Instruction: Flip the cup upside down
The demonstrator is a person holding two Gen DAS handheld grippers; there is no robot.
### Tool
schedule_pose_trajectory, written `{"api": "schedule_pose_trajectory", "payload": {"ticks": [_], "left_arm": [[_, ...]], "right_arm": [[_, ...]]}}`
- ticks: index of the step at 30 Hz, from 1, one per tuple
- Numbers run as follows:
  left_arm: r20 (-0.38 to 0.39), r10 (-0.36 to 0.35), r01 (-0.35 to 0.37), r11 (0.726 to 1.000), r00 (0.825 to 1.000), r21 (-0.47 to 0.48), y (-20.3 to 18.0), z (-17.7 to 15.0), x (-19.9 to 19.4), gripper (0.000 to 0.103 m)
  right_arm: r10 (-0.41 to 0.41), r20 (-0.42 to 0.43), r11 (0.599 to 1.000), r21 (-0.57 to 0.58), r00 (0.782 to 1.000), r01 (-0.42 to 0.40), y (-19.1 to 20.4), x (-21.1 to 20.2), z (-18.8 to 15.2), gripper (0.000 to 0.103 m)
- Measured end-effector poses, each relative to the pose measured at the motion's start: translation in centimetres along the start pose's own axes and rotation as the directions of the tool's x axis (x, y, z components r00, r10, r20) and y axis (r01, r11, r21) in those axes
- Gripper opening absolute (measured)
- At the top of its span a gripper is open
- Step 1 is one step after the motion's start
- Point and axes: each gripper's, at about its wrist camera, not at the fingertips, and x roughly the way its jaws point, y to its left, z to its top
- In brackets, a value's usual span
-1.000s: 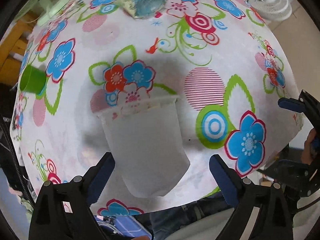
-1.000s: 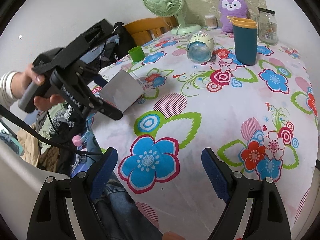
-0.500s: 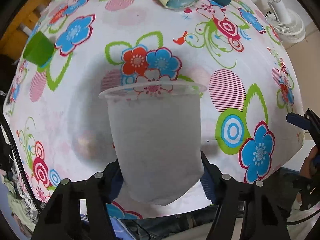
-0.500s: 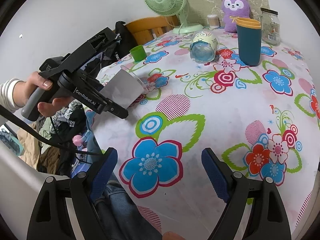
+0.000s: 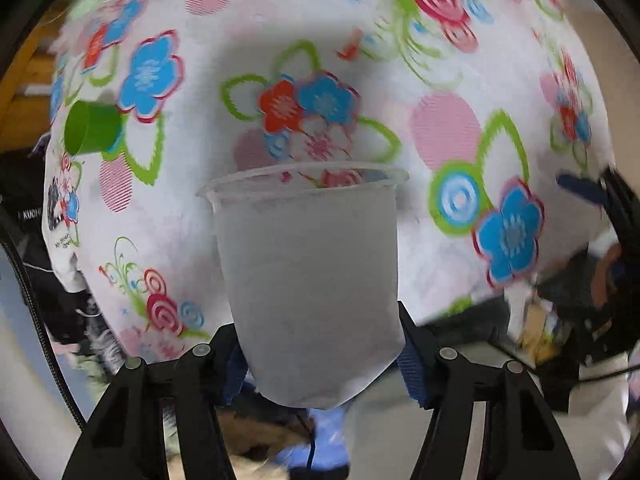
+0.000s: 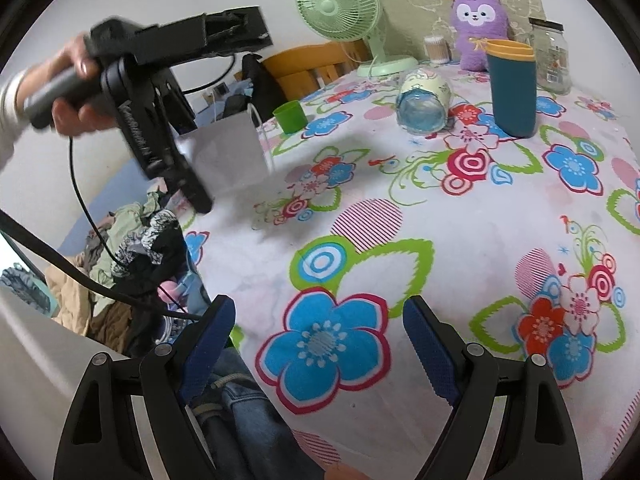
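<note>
My left gripper (image 5: 320,356) is shut on a frosted translucent cup (image 5: 310,280), its blue pads pressing the cup's lower sides. The cup is lifted off the table, on its side with the open rim pointing away from the camera. In the right wrist view the same cup (image 6: 228,156) hangs in the left gripper (image 6: 176,168) above the table's left edge. My right gripper (image 6: 318,344) is open and empty, low over the near part of the flowered tablecloth (image 6: 400,216).
A small green cup (image 6: 290,116), a glass jar lying on its side (image 6: 424,100) and a tall teal tumbler (image 6: 514,88) stand on the table. A green fan (image 6: 340,4), purple plush toy (image 6: 478,24) and glass jar (image 6: 554,56) are at the back. Clothes lie left of the table.
My left gripper closed on the cup and lifted it off the table, swinging it up. My right gripper stayed open and nearly still.
</note>
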Motion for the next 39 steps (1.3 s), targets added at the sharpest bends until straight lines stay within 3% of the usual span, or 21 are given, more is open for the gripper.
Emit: {"api": "schedule_pose_trajectory", "payload": {"ticks": [2, 5, 10, 13, 20, 26, 30, 33, 39], "left_arm": [[-0.086, 0.019, -0.014, 0.998, 0.996, 0.057, -0.7, 0.1, 0.4, 0.066], [-0.181, 0.149, -0.122, 0.981, 0.972, 0.154, -2.9, -0.6, 2.3, 0.066], [-0.314, 0.274, -0.195, 0.946, 0.909, 0.26, -4.1, -0.5, 5.7, 0.066], [-0.351, 0.323, -0.219, 0.926, 0.879, 0.306, -4.8, 0.4, 6.8, 0.066], [-0.361, 0.354, -0.223, 0.907, 0.863, 0.356, -6.7, 1.7, 5.7, 0.069], [-0.367, 0.403, -0.262, 0.889, 0.838, 0.377, -8.5, 3.2, 6.6, 0.069], [-0.335, 0.411, -0.271, 0.879, 0.848, 0.392, -9.5, 3.5, 6.3, 0.074], [-0.288, 0.399, -0.272, 0.878, 0.87, 0.393, -11.0, 3.7, 4.9, 0.085], [-0.176, 0.355, -0.275, 0.891, 0.918, 0.362, -10.6, 4.0, 2.3, 0.09]], "right_arm": [[0.005, 0.012, 1.0, -0.003, 1.0, -0.005, 0.2, 0.0, -0.1, 0.088], [0.021, 0.031, 1.0, -0.001, 0.999, -0.021, 0.3, 0.0, -0.3, 0.088], [0.037, 0.053, 0.999, 0.007, 0.998, -0.037, 0.2, 0.0, -0.9, 0.088], [0.037, 0.061, 0.999, 0.011, 0.997, -0.038, 0.2, -0.1, -1.1, 0.088], [0.048, 0.088, 0.998, 0.033, 0.995, -0.051, -0.3, -0.5, -1.5, 0.088], [0.054, 0.108, 0.997, 0.047, 0.993, -0.059, -0.6, -0.8, -1.7, 0.088], [0.046, 0.103, 0.998, 0.042, 0.994, -0.051, -0.6, -0.7, -1.8, 0.088], [0.036, 0.099, 0.998, 0.04, 0.994, -0.04, -0.7, -0.5, -1.7, 0.088], [0.024, 0.098, 0.999, 0.033, 0.995, -0.027, -0.5, -0.1, -1.1, 0.088]]}}
